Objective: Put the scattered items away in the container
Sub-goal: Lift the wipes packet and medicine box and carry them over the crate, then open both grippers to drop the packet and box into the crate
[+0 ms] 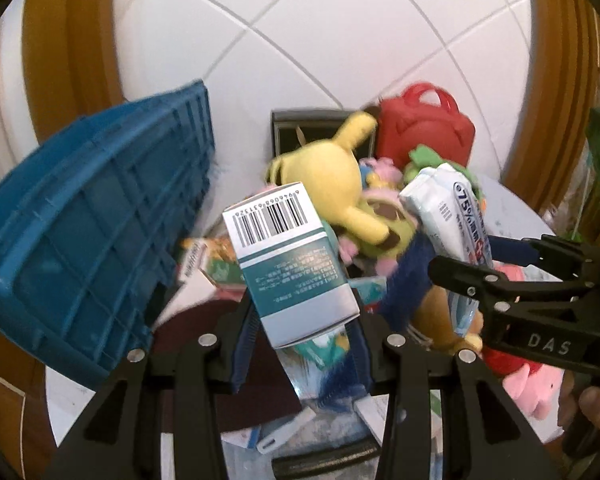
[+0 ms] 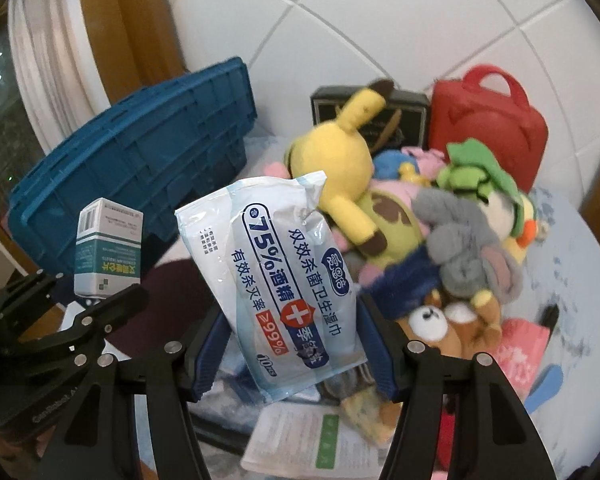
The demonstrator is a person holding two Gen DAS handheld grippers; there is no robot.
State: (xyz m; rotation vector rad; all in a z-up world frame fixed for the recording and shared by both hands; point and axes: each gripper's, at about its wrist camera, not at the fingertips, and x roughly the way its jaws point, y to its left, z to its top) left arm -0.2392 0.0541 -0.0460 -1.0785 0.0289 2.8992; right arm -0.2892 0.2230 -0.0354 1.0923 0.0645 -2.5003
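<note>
My left gripper [image 1: 300, 320] is shut on a teal and white medicine box [image 1: 288, 256] with a barcode on top, held above the pile; the box also shows in the right wrist view [image 2: 108, 252]. My right gripper [image 2: 292, 344] is shut on a white and blue pack of alcohol wipes [image 2: 276, 276], also held up; the pack also shows at the right of the left wrist view [image 1: 448, 208]. The blue plastic crate [image 1: 96, 224] stands tilted at the left, and is seen in the right wrist view [image 2: 140, 152] behind the box.
A pile of plush toys lies on the round table: a yellow one [image 2: 340, 160], a grey one [image 2: 460, 248], a green one [image 2: 476, 172], a brown bear [image 2: 440, 328]. A red case [image 2: 488, 120] and a dark box [image 2: 404, 112] stand at the tiled wall. Papers and packets lie below the grippers.
</note>
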